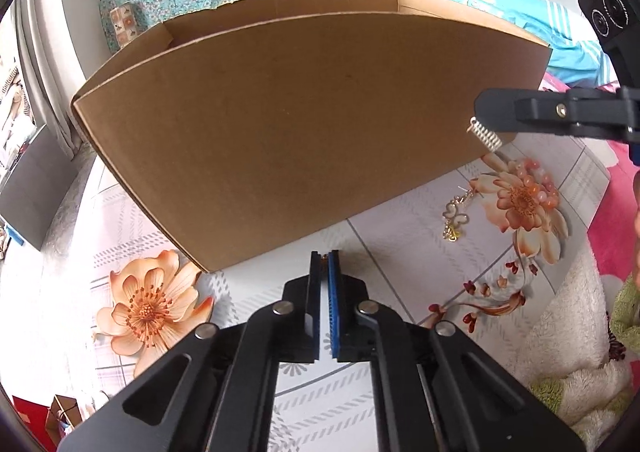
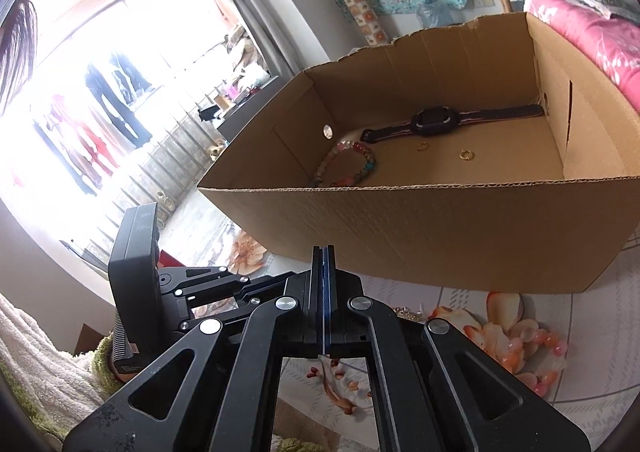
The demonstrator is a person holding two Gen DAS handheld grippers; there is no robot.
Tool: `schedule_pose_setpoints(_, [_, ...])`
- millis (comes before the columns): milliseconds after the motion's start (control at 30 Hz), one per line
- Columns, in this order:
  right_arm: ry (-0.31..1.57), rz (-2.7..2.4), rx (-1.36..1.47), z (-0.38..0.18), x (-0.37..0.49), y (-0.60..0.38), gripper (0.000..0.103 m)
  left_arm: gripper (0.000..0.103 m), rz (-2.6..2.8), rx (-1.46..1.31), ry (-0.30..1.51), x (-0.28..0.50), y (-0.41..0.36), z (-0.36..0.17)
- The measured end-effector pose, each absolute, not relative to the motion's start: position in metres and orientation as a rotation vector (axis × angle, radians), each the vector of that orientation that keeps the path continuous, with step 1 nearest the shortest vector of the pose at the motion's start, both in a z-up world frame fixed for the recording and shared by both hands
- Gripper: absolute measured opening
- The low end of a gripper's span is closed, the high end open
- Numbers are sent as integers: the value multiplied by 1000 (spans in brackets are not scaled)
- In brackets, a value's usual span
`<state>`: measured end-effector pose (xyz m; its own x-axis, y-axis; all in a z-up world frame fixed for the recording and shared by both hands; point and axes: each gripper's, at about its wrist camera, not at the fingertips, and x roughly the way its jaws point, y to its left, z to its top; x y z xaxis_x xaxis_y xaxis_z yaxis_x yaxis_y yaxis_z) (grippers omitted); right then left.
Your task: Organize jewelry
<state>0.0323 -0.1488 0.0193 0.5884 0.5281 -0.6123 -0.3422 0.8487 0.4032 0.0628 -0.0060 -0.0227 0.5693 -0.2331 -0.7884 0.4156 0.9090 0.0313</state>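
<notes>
Two small gold rings, a beaded bracelet and a watch inside the cardboard box. Outside its near wall, on the table: gold charm chain, orange bead bracelet. Left tool pressed together, empty. Right tool pressed together, pinching a silver piece.

A home: hung clothes, pink bedding, floral tablecloth.

— What are the grippers made of?
— The left gripper is black, with cut-out linkage arms, round silver pivot screws and ribbed blue pads. The right gripper matches it
— And the person?
— A fuzzy white sleeve with a green cuff
</notes>
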Motion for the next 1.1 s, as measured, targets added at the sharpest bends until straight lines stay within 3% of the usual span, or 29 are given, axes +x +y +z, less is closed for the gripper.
schedule_pose_setpoints(300, [759,505,275,26,26,-151,0,2,-412,154,911,57,8,-17])
schedule_pose_setpoints(500, [742,512,288,27,21,-151,0,14,-409,79,943,66,18,-16])
schedule_pose_setpoints(1100, [724,498,322,24,17,-157,0,12,-419,223,904,70,-15,-18])
